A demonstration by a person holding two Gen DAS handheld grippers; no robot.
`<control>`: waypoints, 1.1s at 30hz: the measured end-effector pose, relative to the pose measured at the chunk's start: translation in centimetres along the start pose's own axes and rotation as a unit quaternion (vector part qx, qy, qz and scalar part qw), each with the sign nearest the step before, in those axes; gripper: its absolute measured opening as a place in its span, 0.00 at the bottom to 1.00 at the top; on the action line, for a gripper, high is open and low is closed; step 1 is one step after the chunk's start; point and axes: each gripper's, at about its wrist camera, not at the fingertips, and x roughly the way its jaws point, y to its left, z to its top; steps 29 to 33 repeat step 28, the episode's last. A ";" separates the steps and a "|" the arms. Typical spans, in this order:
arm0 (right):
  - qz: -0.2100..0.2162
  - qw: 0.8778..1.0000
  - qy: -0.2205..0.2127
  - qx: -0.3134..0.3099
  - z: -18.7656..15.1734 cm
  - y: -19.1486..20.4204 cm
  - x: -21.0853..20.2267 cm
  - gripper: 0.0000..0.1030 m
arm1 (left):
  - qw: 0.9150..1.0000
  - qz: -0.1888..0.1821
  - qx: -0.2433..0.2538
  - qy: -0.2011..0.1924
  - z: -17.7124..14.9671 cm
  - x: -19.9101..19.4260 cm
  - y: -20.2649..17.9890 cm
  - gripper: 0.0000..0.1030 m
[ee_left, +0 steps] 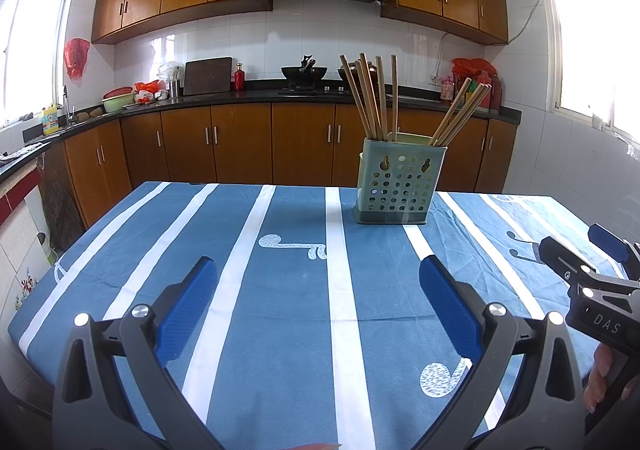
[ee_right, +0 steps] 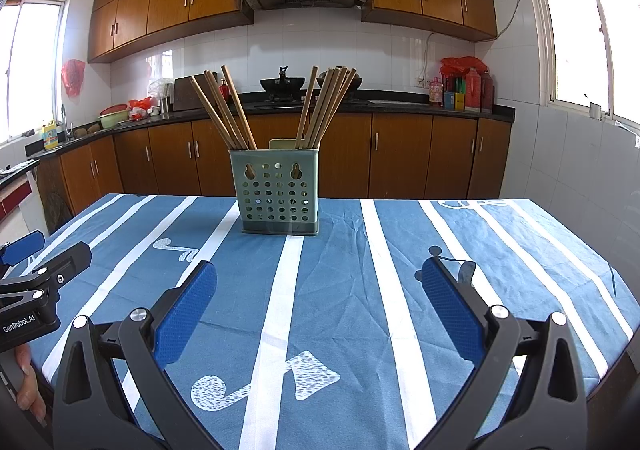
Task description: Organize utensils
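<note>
Chopsticks (ee_right: 228, 110): wooden sticks are seen standing in the holder, far from both grippers at the far side of the table; none is held.
Left gripper (ee_left: 318, 290): the jaws are spread wide with nothing between the blue pads (ee_left: 188, 306); it is held low over the near left of the table, apparently kept back so that the holder stays in plain sight.
Right gripper (ee_right: 318, 294): it is likewise spread wide and empty, held above the near right of the cloth and pointed straight at the holder.
Spacing of the grippers: they are kept side by side and apart, each visible at the edge of the other's view, so neither blocks the other.
Holder (ee_right: 279, 194): a pale green perforated box with two keyhole slots is set upright on the cloth, in the far middle of the right wrist view and far right of centre in the left wrist view.
Grouping of sticks: two bunches are seen, one leaning left and one leaning right (ee_right: 328, 106), fanned outward at the tips; a divider inside is judged likely.
Look of the sticks: plain, light brown, slender, straight, of similar length.
Tablecloth (ee_right: 400, 290): blue with white stripes and white motifs, slightly creased near the holder; no loose utensil is seen on it.
Task state: sorting is judged complete or nearly so.
</note>
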 end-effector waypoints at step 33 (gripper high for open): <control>0.000 1.000 0.000 0.002 0.0 0.2 0.0 0.98 | 1.000 -0.004 -0.005 0.005 -0.1 0.2 -0.2 0.96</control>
